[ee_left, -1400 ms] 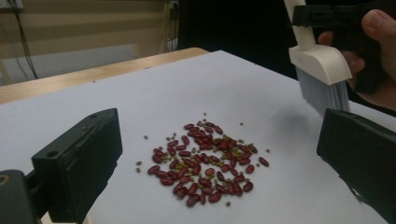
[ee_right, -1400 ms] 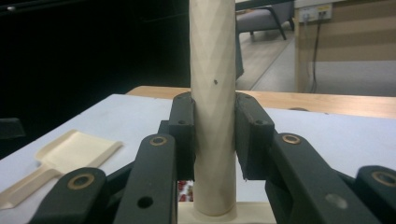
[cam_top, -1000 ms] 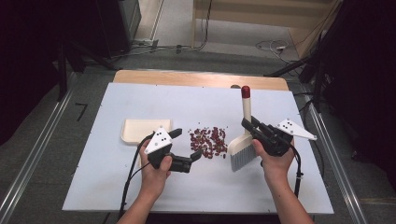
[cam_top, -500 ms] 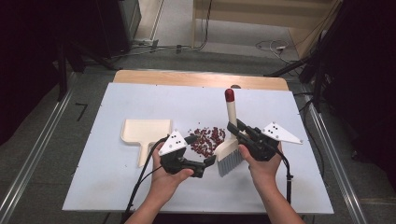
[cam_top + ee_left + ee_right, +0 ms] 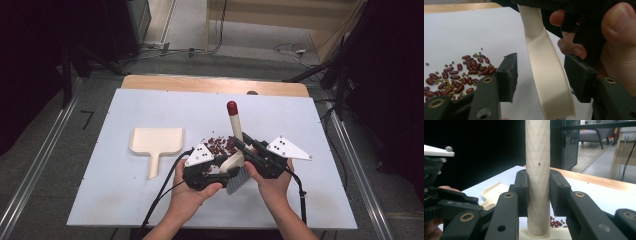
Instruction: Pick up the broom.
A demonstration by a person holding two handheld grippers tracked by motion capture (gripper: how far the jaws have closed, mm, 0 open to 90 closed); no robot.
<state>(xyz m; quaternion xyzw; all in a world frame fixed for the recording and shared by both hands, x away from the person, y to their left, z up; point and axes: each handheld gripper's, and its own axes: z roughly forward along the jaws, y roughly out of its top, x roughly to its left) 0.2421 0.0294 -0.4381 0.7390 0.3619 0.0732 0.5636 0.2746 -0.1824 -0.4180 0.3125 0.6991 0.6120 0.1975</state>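
While right claw (image 5: 537, 195) clamps brush (image 5: 235, 150) handle, left claw (image 5: 541, 75) just closing around brush head, pads not touching.

Both forearms come in from 6 o'clock and meet near the table's front edge. The left gripper (image 5: 227, 172) points toward 3 o'clock; its jaws have just been closing and stand either side of the brush (image 5: 546, 75), gaps showing. The right gripper (image 5: 239, 145) points toward 10 o'clock, its jaws clamped on the brush's handle.
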